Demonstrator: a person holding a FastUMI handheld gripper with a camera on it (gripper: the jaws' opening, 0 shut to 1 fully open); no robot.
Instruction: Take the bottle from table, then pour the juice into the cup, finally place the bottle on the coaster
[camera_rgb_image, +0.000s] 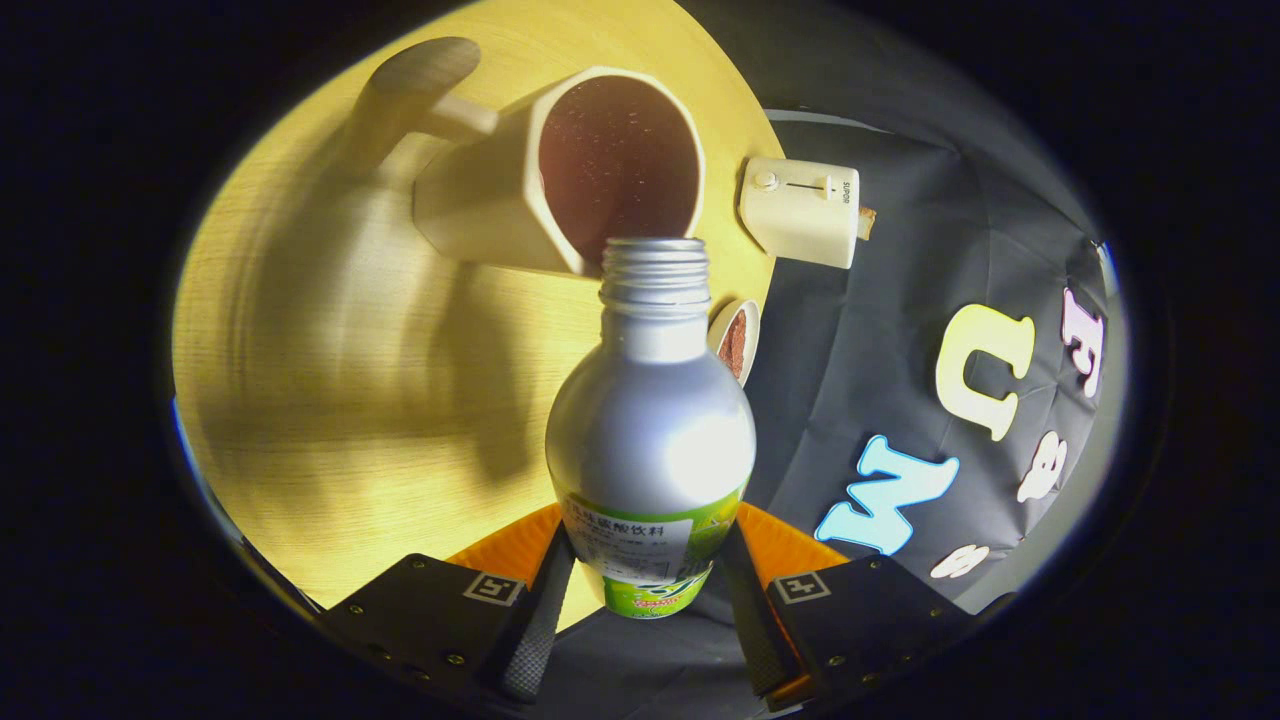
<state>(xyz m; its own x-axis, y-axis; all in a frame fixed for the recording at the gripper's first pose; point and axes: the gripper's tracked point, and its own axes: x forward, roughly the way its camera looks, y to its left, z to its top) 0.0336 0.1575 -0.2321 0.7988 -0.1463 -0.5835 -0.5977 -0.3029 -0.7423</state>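
A silver bottle (650, 420) with a green and white label stands out between my fingers, and my gripper (648, 590) is shut on its lower body. Its cap is off and the threaded neck points at the cream cup (560, 170) just beyond it. The cup has a handle on its far side and a dark inside. The bottle's mouth sits right at the cup's rim. A small round coaster (738, 340) with a brown centre peeks out beside the bottle's shoulder, partly hidden by it.
The cup rests on a round wooden table (330, 380) whose edge runs close behind the coaster. A cream box-shaped appliance (800, 208) with a knob and a slider sits beyond the table's edge, against the black cloth wall.
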